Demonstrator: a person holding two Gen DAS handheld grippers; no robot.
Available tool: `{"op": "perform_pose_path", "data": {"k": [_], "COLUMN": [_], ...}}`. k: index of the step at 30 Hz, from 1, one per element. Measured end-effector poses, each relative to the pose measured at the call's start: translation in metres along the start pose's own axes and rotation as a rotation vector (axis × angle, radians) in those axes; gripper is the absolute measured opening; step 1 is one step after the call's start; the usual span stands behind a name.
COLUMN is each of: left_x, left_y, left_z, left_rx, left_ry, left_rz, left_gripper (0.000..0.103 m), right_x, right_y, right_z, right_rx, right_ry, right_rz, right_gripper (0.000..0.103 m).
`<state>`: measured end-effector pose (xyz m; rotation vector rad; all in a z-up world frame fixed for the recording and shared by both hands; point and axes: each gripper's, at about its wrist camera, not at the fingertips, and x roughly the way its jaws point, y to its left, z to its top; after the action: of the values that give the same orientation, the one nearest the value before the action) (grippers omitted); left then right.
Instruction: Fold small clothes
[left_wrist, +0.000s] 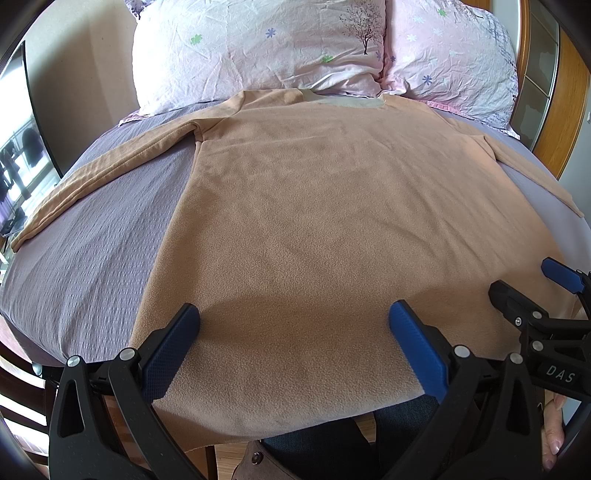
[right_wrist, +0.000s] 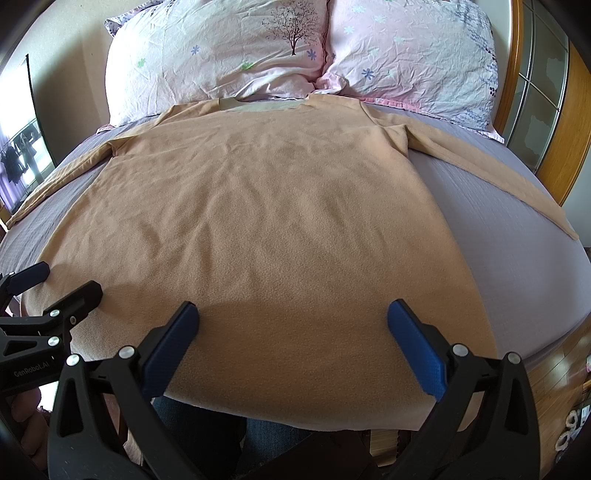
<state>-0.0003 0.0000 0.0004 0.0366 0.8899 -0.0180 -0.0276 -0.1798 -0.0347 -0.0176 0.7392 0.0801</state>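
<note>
A tan long-sleeved fleece top (left_wrist: 314, 206) lies flat on the bed, collar toward the pillows, sleeves spread out left and right, hem hanging over the near edge. It also shows in the right wrist view (right_wrist: 266, 221). My left gripper (left_wrist: 293, 317) is open above the hem's left part, empty. My right gripper (right_wrist: 293, 317) is open above the hem's right part, empty. The right gripper also shows at the right edge of the left wrist view (left_wrist: 528, 284), and the left gripper at the left edge of the right wrist view (right_wrist: 59, 284).
The bed has a lilac cover (left_wrist: 92, 236). Two pink flowered pillows (left_wrist: 258, 48) (right_wrist: 406, 55) lie at the head. A wooden bed frame (right_wrist: 576, 147) stands at the right. A window (left_wrist: 14, 147) is at the left. The person's jeans (right_wrist: 207, 435) show below the hem.
</note>
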Motion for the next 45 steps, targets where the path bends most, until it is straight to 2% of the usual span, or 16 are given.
{"op": "perform_pose_path", "data": {"k": [9,12,14,18,20,22,23,25,29,32,36,38,40,41,43,45], "left_x": [0.0,-0.003,-0.005,-0.005,-0.012,-0.017,-0.02,-0.027,-0.032,-0.029,-0.023,-0.017,-0.014,-0.012,-0.007,-0.002], "left_y": [0.0,0.0,-0.003,0.008,0.022,0.032,0.037,0.044,0.059,0.075,0.095,0.106,0.118,0.125,0.144,0.162], "left_z": [-0.001,-0.009,-0.014,-0.002,0.007,0.017,0.022,0.035,0.053,0.061,0.068,0.072,0.072,0.072,0.071,0.069], "left_rx": [0.001,0.008,0.02,0.023,-0.017,-0.047,-0.057,-0.058,-0.068,-0.124,-0.173,-0.192,-0.227,-0.252,-0.325,-0.396], "left_ry": [-0.009,-0.082,-0.126,-0.131,-0.179,-0.229,-0.253,-0.303,-0.372,-0.398,-0.409,-0.404,-0.401,-0.398,-0.386,-0.365], "left_rz": [0.0,0.001,0.0,-0.074,-0.183,-0.277,-0.303,-0.299,-0.29,-0.304,-0.226,-0.204,-0.204,-0.21,-0.241,-0.272], "left_gripper": [0.102,0.102,0.102,0.102,0.102,0.102,0.102,0.102,0.102,0.102,0.102,0.102,0.102,0.102,0.102,0.102], "right_x": [0.002,0.003,0.0,-0.022,-0.023,-0.016,-0.012,-0.002,0.021,0.032,0.047,0.054,0.055,0.049,0.03,0.018], "right_y": [0.005,-0.009,-0.039,-0.176,-0.245,-0.313,-0.338,-0.382,-0.434,-0.446,-0.453,-0.458,-0.459,-0.456,-0.419,-0.37], "right_z": [-0.001,0.011,0.017,0.042,0.047,0.048,0.047,0.046,0.047,0.042,0.04,0.04,0.047,0.054,0.102,0.154], "right_rx": [-0.006,-0.032,0.075,0.503,0.706,0.898,0.97,1.083,1.227,1.28,1.349,1.371,1.353,1.319,1.112,0.939], "right_ry": [-0.012,-0.057,-0.078,-0.226,-0.243,-0.241,-0.237,-0.22,-0.191,-0.178,-0.202,-0.206,-0.205,-0.22,-0.303,-0.362], "right_rz": [0.006,0.09,0.123,0.128,0.087,0.045,0.033,-0.006,-0.039,-0.035,-0.037,-0.041,-0.062,-0.076,-0.062,0.035], "right_gripper": [0.101,0.101,0.101,0.098,0.069,0.051,0.05,0.043,0.041,0.038,0.024,0.004,0.004,0.004,0.004,0.004]}}
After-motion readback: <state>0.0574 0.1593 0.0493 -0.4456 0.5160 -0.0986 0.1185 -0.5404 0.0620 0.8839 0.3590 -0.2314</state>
